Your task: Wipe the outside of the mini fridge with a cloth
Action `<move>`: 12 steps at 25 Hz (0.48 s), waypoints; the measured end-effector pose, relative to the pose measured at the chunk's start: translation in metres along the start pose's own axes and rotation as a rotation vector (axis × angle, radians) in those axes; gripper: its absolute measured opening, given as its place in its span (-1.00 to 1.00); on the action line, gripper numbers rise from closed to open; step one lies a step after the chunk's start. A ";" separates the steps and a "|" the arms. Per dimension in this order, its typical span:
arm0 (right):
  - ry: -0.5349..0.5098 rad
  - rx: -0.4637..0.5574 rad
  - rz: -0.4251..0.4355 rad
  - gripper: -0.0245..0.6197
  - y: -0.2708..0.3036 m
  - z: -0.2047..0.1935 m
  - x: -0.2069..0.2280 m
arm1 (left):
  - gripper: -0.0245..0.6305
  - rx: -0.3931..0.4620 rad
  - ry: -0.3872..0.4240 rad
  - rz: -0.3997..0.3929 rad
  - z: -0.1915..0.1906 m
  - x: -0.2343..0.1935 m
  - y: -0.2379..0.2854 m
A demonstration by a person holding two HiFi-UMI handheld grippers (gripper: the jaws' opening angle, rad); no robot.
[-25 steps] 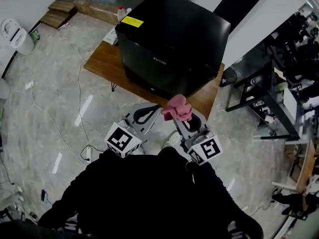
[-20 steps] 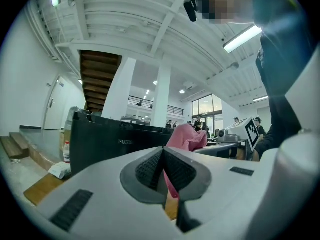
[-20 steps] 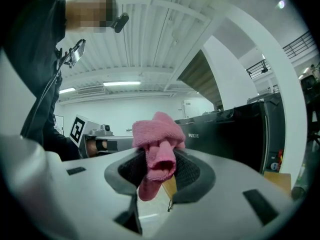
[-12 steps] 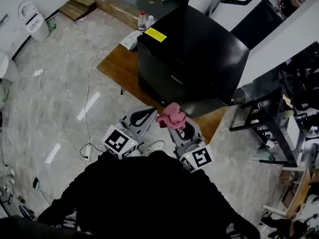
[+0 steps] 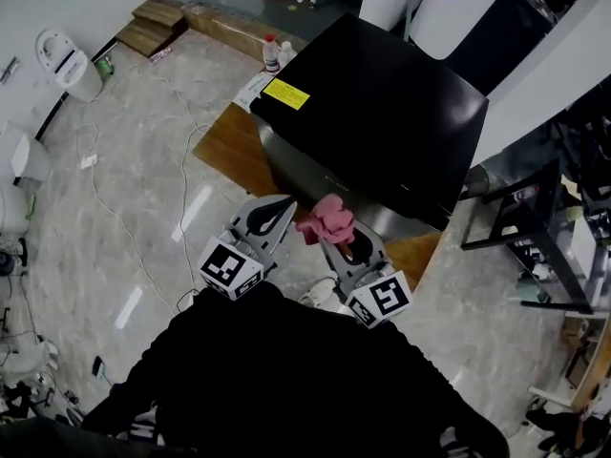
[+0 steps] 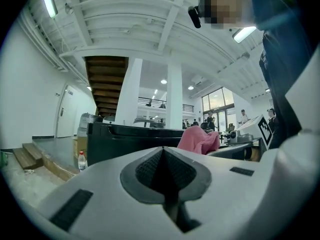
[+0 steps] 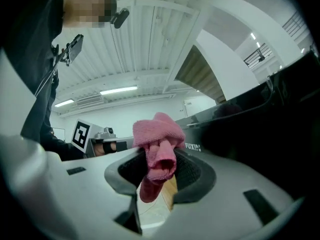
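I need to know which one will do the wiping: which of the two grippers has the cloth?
The right gripper: its jaws are shut on the pink cloth. The left gripper's jaws are closed together with nothing between them.

marble floor (image 5: pixel 105 189) | low wooden table (image 5: pixel 225 147) | white ribbed ceiling (image 6: pixel 125 14) | strip lights (image 7: pixel 118 90)

The fridge (image 5: pixel 382 93) is a glossy black box with a yellow sticker (image 5: pixel 286 93) on its top, standing upright on a low wooden table (image 5: pixel 224 141). The cloth (image 5: pixel 327 219), pink and bunched, is pinched in the right hand-held gripper (image 5: pixel 332 239), close before the fridge's front.
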State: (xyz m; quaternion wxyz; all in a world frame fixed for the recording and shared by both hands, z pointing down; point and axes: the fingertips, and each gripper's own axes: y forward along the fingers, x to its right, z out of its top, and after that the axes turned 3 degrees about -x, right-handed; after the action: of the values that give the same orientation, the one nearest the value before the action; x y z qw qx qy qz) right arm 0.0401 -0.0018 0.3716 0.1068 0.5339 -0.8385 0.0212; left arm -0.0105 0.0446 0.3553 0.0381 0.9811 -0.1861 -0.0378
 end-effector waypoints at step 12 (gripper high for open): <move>0.009 0.018 -0.247 -0.48 0.088 -0.006 -0.025 | -0.91 0.002 0.025 -0.249 -0.004 -0.086 0.003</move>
State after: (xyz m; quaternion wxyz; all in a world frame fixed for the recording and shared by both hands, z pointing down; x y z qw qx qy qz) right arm -0.0279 0.0590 0.3789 0.1076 0.6341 -0.7655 0.0180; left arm -0.0912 0.0739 0.3645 0.0345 0.9970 -0.0623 -0.0301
